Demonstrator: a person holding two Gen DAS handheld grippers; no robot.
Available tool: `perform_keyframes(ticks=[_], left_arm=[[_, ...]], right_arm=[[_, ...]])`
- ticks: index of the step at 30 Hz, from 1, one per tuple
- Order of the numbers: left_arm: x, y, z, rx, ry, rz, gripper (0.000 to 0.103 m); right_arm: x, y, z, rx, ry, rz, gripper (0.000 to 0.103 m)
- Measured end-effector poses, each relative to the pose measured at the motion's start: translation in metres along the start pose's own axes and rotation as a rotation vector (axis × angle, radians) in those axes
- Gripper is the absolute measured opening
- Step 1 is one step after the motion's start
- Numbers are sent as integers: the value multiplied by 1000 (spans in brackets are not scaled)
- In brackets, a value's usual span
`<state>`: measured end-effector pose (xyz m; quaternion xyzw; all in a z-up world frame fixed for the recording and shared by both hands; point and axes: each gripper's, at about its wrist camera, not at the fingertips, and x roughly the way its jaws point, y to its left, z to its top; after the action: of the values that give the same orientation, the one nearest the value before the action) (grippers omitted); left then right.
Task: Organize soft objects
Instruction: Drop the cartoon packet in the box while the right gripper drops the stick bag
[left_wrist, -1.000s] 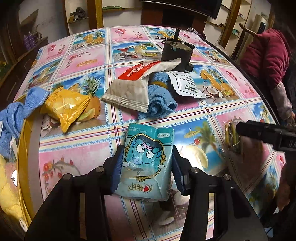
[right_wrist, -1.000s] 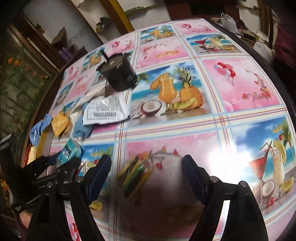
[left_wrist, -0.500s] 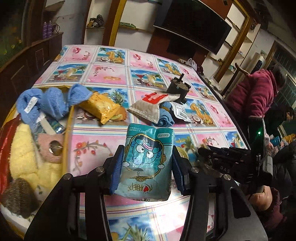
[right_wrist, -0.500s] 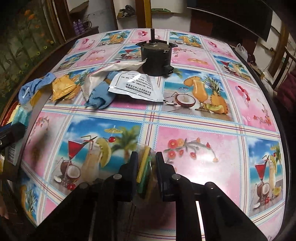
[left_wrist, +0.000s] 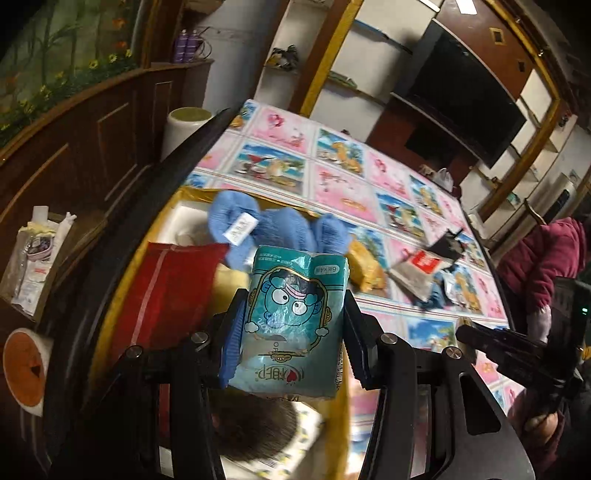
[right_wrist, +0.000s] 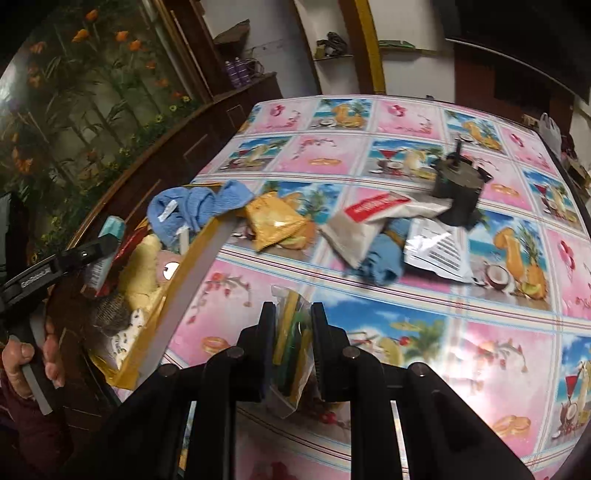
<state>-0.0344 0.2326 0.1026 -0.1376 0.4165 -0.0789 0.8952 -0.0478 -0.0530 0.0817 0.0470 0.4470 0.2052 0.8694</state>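
Left fingers clamp tissue pack above gold box, apparently holding plush; right gripper pinches clear packet.

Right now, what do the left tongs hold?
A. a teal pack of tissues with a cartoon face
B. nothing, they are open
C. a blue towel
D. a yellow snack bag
A: in the left wrist view the left tongs are shut on the teal pack of tissues, a finger pressed on each side, held above the box with the blue towel.
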Motion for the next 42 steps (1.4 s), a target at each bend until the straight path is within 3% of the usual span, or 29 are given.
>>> perform_keyframes(ticks=[11,21,25,29,35,42], left_arm=[[55,53,43,-77,46,126,49],[50,71,43,-173,33,42,54],[40,66,40,-187,9,43,54],[20,47,33,-119,-52,105,54],[-15,-5,10,46,-177,300,54],[-31,-63,-36,150,-225,326,65]], right_arm=[[60,91,44,-115,36,133,17],[109,119,52,-134,86,222,19],[110,121,49,-157,71,216,50],[91,111,46,-163,24,194,52],[56,89,35,-169,-66,123,58],[32,55,8,-146,-112,58,60]])
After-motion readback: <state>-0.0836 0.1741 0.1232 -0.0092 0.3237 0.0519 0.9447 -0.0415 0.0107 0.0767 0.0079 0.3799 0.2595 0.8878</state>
